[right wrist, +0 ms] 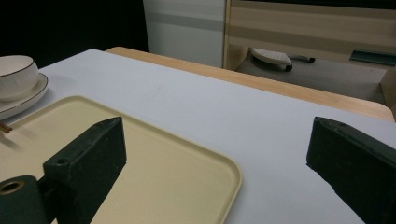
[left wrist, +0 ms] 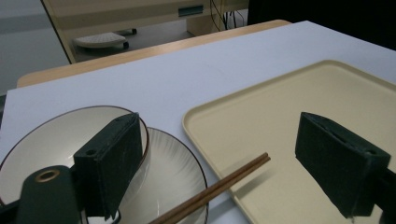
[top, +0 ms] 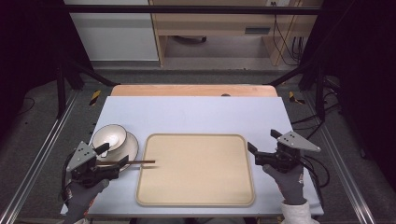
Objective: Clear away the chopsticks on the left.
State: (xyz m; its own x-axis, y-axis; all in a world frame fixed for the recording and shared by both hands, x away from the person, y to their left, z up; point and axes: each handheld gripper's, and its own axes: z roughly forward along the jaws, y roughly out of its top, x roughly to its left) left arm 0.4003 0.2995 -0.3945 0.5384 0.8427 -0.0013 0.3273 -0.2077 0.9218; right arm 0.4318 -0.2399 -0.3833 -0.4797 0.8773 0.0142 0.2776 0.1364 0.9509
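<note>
**Chopsticks half on the tray**

The left tongs (top: pixel 112 158) sit wide apart, holding nothing. The pair of brown chopsticks (top: pixel 135 163) lies between their jaws. The tips poke over the edge of the cream tray (top: pixel 196 198). The other end rests on the white plate (top: pixel 130 148) that holds the bowl (top: pixel 109 137).

The right tongs (top: pixel 261 145) are wide apart too, beside the tray's right edge, over the bench (top: pixel 196 114).

I think the job may be to pick up the chopsticks. To do it well, keep both sticks in the middle of the jaws. Squeeze slowly so they stay together. Lift straight up so the plate does not get bumped.
</note>
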